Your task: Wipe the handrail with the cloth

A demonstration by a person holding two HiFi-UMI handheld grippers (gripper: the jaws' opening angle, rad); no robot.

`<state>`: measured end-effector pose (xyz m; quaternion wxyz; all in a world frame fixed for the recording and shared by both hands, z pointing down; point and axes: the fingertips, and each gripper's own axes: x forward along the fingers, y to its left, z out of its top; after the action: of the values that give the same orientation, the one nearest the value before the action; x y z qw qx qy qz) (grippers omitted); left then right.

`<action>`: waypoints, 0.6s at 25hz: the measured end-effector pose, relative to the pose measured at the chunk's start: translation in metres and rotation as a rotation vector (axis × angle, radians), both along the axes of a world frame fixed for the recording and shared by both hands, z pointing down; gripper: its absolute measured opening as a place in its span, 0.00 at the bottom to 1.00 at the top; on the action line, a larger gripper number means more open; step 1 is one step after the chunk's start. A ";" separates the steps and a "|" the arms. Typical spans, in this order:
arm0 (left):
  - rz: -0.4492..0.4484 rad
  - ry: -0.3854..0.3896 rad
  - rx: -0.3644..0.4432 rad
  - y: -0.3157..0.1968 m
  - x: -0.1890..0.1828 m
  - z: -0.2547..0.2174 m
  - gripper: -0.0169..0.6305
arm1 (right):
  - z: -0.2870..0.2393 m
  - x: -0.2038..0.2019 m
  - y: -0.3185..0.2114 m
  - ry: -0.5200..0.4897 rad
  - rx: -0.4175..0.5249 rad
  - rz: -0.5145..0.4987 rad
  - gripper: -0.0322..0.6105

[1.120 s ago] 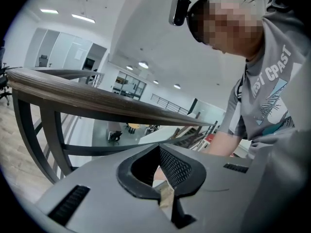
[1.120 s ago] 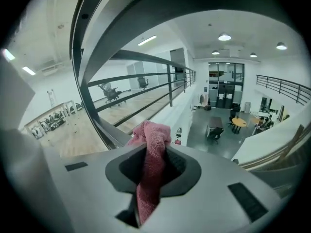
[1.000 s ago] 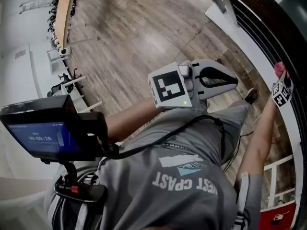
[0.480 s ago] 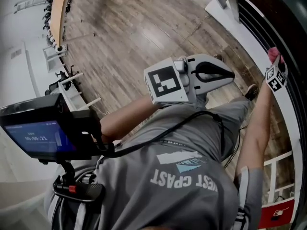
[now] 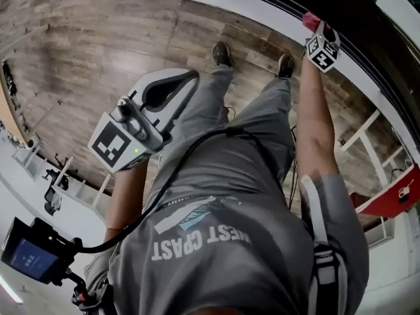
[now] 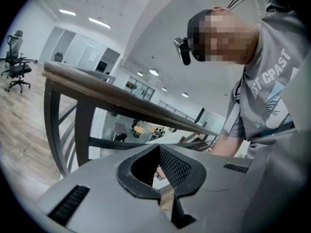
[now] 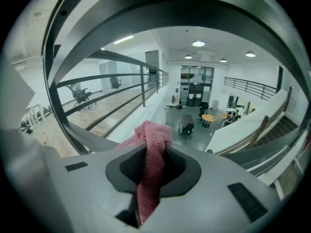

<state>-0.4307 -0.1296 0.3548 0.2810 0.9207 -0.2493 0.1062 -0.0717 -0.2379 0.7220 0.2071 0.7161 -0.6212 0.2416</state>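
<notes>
Two fingers (image 7: 209, 178) of the right gripper (image 7: 152, 152) pinch the cloth (image 7: 149, 181) tightly.

Office mezzanine: handrail (image 6: 121, 98), swivel chair (image 6: 17, 64), ceiling lights (image 7: 198, 43), round tables (image 7: 208, 117) below.

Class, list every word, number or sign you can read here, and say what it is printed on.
"WEST C?AST", one letter unclear: grey T-shirt, upside down.
Screen digits: too small to read.
Marker cube: pattern only, no text.
Red panel, white mark: too small to read.
</notes>
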 end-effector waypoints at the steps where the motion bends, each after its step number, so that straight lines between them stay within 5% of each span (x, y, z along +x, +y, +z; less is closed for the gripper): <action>1: -0.003 -0.004 -0.005 0.004 0.014 0.013 0.03 | 0.010 0.008 0.001 -0.019 0.018 0.022 0.12; 3: -0.001 -0.011 -0.024 0.015 0.026 0.037 0.03 | 0.026 -0.011 -0.008 -0.056 0.064 -0.002 0.12; 11: -0.015 -0.064 -0.047 0.030 -0.001 0.059 0.03 | 0.022 -0.255 -0.076 -0.167 0.072 -0.389 0.12; 15: -0.017 -0.049 -0.020 0.036 0.002 0.056 0.03 | 0.020 -0.283 -0.077 -0.181 0.052 -0.481 0.12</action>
<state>-0.4284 -0.0941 0.4108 0.2847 0.9128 -0.2631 0.1288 -0.3548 -0.3147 0.7425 0.1839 0.5283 -0.7957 0.2324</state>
